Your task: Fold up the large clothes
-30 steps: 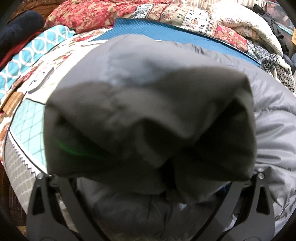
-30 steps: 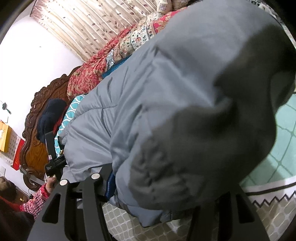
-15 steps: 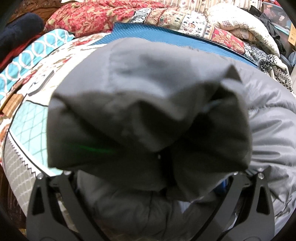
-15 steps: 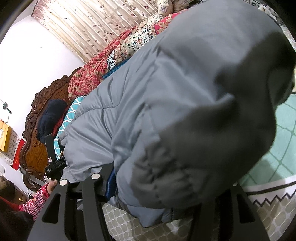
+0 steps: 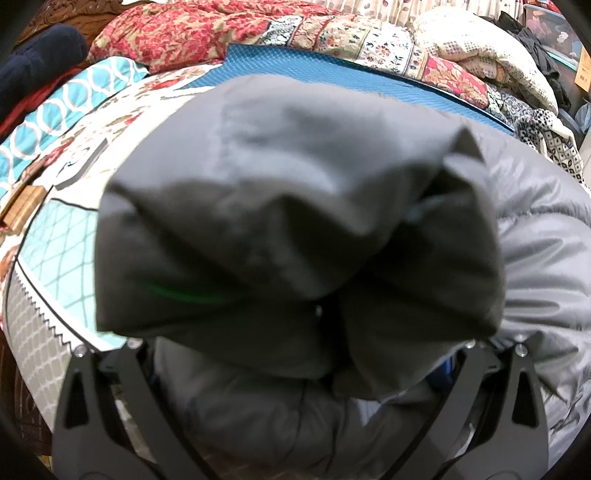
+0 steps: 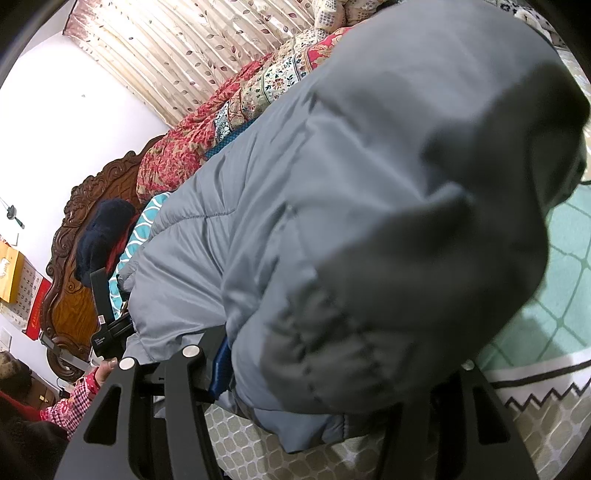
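1. The big grey puffer jacket (image 5: 546, 236) is lying on the bed (image 5: 55, 236), and each camera has a bunched-up wad of it right in front of the lens.
2. Left hand-held gripper (image 5: 295, 369): the dark grey wad fills the space between its two black arms. Fingertips are buried under the fabric, so it looks clamped on the jacket.
3. Right hand-held gripper (image 6: 332, 387): same deal, a thick fold of jacket sits between its arms and it looks gripped on it. The jaws aren't fully closed since the padding is bulky.
4. From the right camera you can see the left tool further along the jacket's edge, with a hand in a red patterned sleeve (image 6: 74, 398) on it.
5. Background: red floral quilt (image 5: 177, 33), blue mat (image 5: 332, 66), carved wooden headboard (image 6: 66, 295), striped leafy curtain (image 6: 192, 48).
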Tool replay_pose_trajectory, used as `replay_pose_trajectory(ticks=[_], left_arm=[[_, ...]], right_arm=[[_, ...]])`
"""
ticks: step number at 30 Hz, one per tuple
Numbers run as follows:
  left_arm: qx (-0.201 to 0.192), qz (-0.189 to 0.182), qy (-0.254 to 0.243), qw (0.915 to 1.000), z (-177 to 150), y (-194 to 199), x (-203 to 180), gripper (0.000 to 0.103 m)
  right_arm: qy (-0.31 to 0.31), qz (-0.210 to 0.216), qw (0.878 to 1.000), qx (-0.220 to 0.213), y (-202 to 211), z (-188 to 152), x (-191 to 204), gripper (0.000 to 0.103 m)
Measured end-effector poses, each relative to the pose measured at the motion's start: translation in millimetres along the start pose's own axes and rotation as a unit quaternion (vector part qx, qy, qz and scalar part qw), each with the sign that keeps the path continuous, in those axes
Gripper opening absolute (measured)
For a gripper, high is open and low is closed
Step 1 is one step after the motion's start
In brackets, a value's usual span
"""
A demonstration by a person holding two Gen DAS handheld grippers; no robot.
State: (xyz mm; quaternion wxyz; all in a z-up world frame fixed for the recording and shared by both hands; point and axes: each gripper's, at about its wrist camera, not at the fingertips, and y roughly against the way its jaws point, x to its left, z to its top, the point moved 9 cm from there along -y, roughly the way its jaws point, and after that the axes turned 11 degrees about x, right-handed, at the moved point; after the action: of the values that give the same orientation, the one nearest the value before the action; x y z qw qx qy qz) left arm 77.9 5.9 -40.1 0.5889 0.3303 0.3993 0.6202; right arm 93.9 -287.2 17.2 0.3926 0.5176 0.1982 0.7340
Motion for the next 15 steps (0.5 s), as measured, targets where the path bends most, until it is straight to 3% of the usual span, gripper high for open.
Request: replay_pose_trajectory(ticks=[15], left_arm=[[0.0,0.003,-0.002,1.0,-0.5,-1.5,-0.4,0.098]], right_arm=[[0.002,-0.011,1.0,0.004,-7.6,2.2,5.5,0.032]])
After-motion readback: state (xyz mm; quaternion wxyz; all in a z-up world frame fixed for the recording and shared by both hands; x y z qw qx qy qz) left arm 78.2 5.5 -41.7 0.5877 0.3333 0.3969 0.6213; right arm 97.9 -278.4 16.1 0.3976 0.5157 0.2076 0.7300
